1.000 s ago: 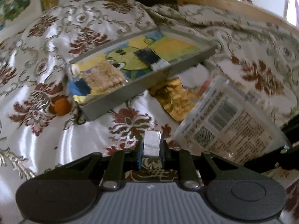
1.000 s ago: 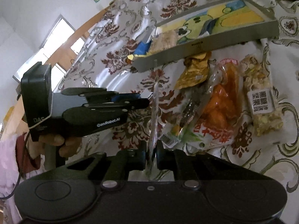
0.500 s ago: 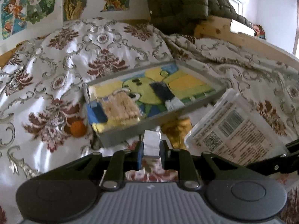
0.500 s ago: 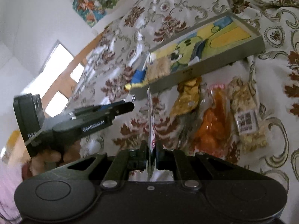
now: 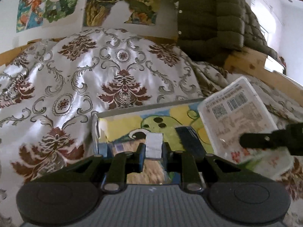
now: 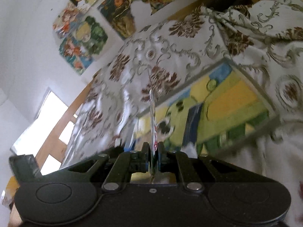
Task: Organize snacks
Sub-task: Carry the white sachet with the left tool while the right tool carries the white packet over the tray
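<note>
A shiny white bedspread [image 5: 117, 71] with brown flowers and grey swirls covers the bed. Cartoon posters [image 5: 45, 5] hang on the white wall behind it, and a dark green puffy jacket [image 5: 214, 19] hangs to the right. A window [image 6: 51, 124] shows at the left in the right wrist view.

A flat grey tray [image 5: 132, 111] lies on the bedspread. Its floor has a green cartoon face on yellow and blue. A dark blue snack packet [image 5: 191, 140] lies inside it, near the middle. A pale crumbly snack bar [image 5: 151, 172] lies in the near end of the tray, partly hidden behind the left gripper.

The left gripper [image 5: 153, 149] hangs over the near end of the tray. Its two fingers squeeze a small silver foil-wrapped snack [image 5: 154, 144] between them.

The right gripper [image 6: 153, 156] pinches a big clear snack packet [image 5: 236, 117] by its edge. In the right wrist view the packet [image 6: 152, 113] shows only as a thin upright sheet. In the left wrist view it is held over the right end of the tray, with its white barcode label facing the camera. The right gripper's black finger [image 5: 265, 139] reaches in from the right.
</note>
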